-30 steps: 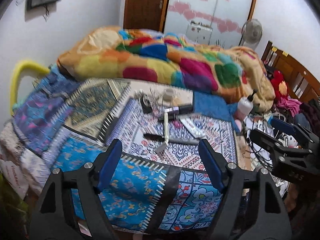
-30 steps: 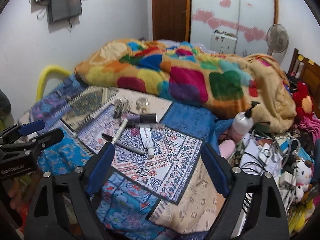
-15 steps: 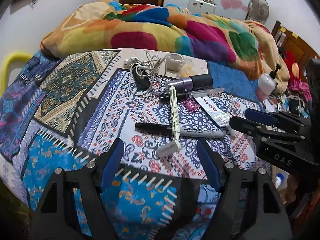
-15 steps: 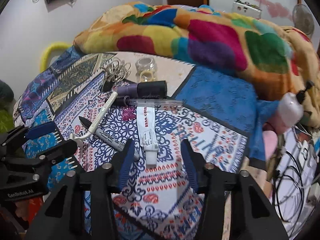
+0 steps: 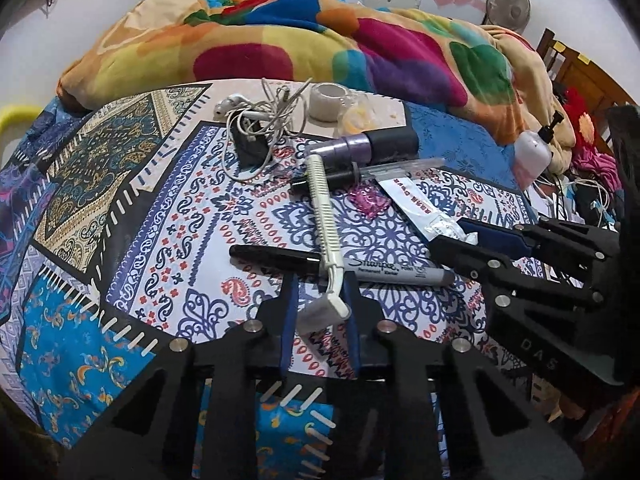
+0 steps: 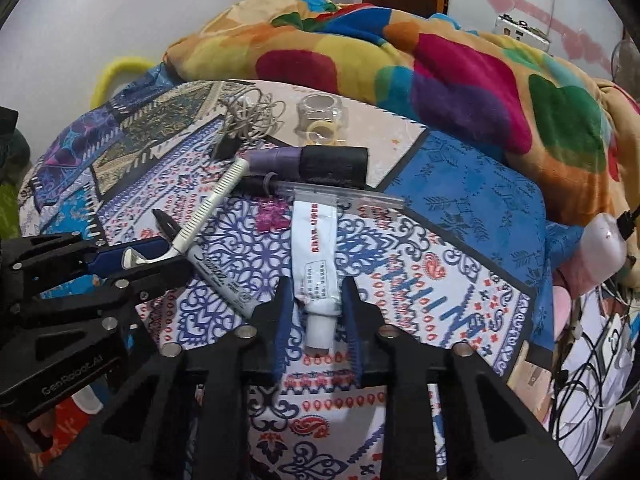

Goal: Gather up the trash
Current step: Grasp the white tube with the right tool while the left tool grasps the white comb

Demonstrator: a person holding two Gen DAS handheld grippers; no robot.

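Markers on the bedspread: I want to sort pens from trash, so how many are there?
1: the Sharpie marker lies across the patterned bedspread, under the white razor's handle, just ahead of the left tool. Others may be hidden.

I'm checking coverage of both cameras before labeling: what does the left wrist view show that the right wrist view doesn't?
Only the left wrist view: white earbuds on the tangled cable, a standing fan, and the left tool straddling the white razor.

Only the right wrist view: the right tool straddling the white tube near its cap.

Both: the Sharpie marker, pink wrapper, tape roll, colourful blanket.
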